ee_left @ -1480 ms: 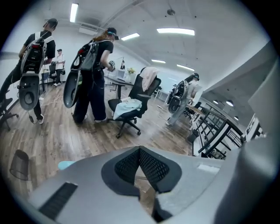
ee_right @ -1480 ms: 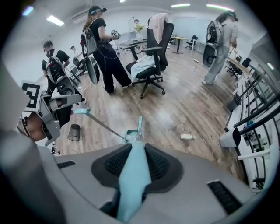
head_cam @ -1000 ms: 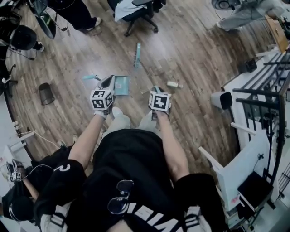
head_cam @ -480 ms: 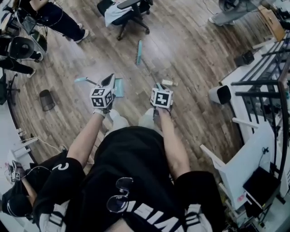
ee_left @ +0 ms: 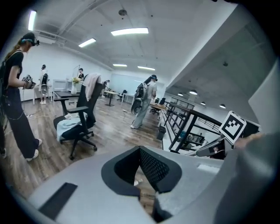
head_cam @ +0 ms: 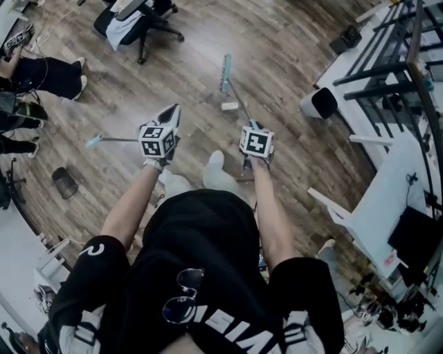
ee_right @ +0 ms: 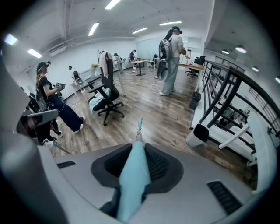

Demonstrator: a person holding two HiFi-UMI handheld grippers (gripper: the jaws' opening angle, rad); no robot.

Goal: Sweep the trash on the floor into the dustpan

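Note:
My right gripper (head_cam: 250, 128) is shut on the teal broom handle (ee_right: 131, 175). The broom runs forward and down to its head (head_cam: 225, 69) on the wooden floor, also seen ahead in the right gripper view (ee_right: 140, 124). A small white piece of trash (head_cam: 230, 106) lies just right of the broom's shaft. My left gripper (head_cam: 169, 116) looks shut. The dustpan's thin handle with its teal end (head_cam: 93, 142) sticks out to the left from under it. The pan itself and the grip point are hidden behind the gripper. The same teal end (ee_right: 49, 142) shows in the right gripper view.
A black office chair (head_cam: 138, 17) draped with cloth stands ahead on the left. A white bin (head_cam: 318, 104) and black railings (head_cam: 387, 48) close off the right side. A dark bin (head_cam: 64, 182) and a seated person (head_cam: 41, 72) are at the left.
The view has swung and both grippers sit further apart. The dustpan's pan, visible beside the left gripper before, is now hidden behind it, with its handle pointing further left.

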